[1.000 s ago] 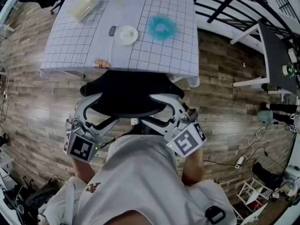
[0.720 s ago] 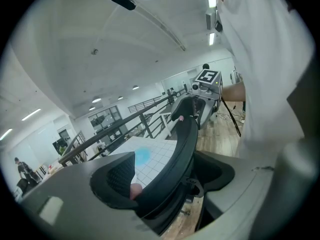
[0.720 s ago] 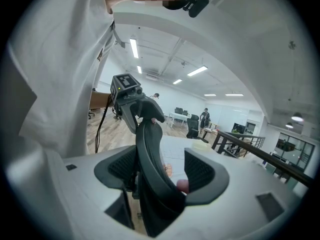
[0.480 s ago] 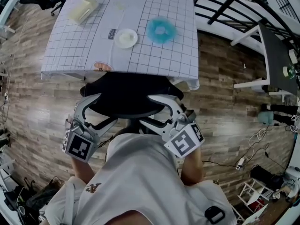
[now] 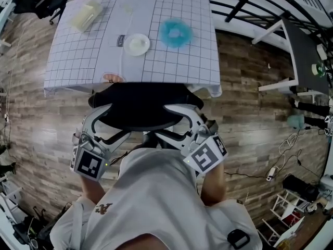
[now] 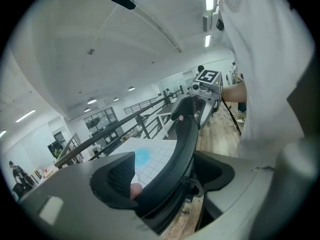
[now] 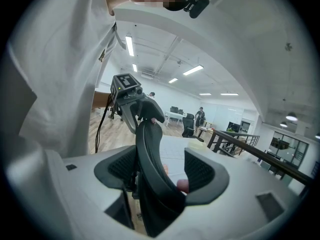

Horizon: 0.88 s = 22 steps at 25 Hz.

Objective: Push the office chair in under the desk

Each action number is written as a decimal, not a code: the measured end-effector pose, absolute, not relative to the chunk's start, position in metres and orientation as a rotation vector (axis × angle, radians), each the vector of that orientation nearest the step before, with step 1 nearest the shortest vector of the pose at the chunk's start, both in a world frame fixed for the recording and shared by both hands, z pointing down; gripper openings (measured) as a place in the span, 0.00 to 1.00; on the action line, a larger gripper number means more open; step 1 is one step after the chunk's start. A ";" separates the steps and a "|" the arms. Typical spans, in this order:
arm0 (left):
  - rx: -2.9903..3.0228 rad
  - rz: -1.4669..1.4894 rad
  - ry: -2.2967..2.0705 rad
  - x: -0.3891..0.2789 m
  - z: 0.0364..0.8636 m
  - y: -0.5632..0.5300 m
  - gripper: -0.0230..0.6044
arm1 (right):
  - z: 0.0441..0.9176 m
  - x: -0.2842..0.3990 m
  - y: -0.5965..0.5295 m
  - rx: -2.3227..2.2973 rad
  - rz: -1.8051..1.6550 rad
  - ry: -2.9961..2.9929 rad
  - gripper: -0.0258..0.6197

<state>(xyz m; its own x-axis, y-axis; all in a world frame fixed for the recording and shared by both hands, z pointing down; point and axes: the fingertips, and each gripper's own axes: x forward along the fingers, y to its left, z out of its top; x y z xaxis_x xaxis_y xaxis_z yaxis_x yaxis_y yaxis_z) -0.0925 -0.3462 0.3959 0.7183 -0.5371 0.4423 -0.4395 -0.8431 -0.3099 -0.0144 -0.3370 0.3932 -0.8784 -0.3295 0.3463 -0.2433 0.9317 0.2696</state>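
Left gripper (image 5: 110,123) and right gripper (image 5: 174,121) are each clamped on the top rim of the office chair (image 5: 140,105) backrest, on the person's side of the desk (image 5: 171,61); each gripper view shows the black rim running between that gripper's two pads, with one jaw in front of the backrest and one behind; the left gripper holds the rim toward the desk's left end and the right gripper toward its right end; the wooden floor (image 5: 250,113) surrounds the desk on all visible sides; the desk carries a white cloth with a dark grid; the office chair stands at the desk's near edge, its front part hidden under the overhanging cloth and its backrest clear of the desk; the person's white shirt (image 5: 151,202) is on the side of the chair away from the desk; on the desk, a blue ring-shaped object (image 5: 175,32) lies on the right half, a round white dish (image 5: 136,44) lies just left of it, and a pale box (image 5: 85,14) sits near the far left corner.
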 end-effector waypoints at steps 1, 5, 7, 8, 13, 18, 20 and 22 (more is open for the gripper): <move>-2.739 -0.790 0.784 -0.093 0.396 -0.348 0.63 | 0.393 -0.015 -0.338 0.421 -0.308 -2.695 0.52; -2.736 -0.784 0.773 -0.092 0.397 -0.355 0.63 | 0.394 -0.014 -0.345 0.438 -0.310 -2.691 0.52; -2.737 -0.780 0.767 -0.092 0.396 -0.357 0.63 | 0.394 -0.014 -0.347 0.442 -0.308 -2.691 0.52; -2.738 -0.779 0.766 -0.092 0.396 -0.359 0.63 | 0.393 -0.014 -0.348 0.443 -0.307 -2.691 0.52; -2.737 -0.793 0.766 -0.092 0.395 -0.366 0.63 | 0.393 -0.013 -0.354 0.446 -0.308 -2.693 0.52; -2.745 -0.776 0.763 -0.086 0.396 -0.368 0.63 | 0.393 -0.008 -0.358 0.433 -0.301 -2.695 0.52; -2.745 -0.774 0.764 -0.085 0.395 -0.370 0.63 | 0.392 -0.007 -0.361 0.430 -0.298 -2.697 0.52; -2.747 -0.773 0.767 -0.084 0.394 -0.372 0.63 | 0.391 -0.006 -0.363 0.424 -0.295 -2.700 0.52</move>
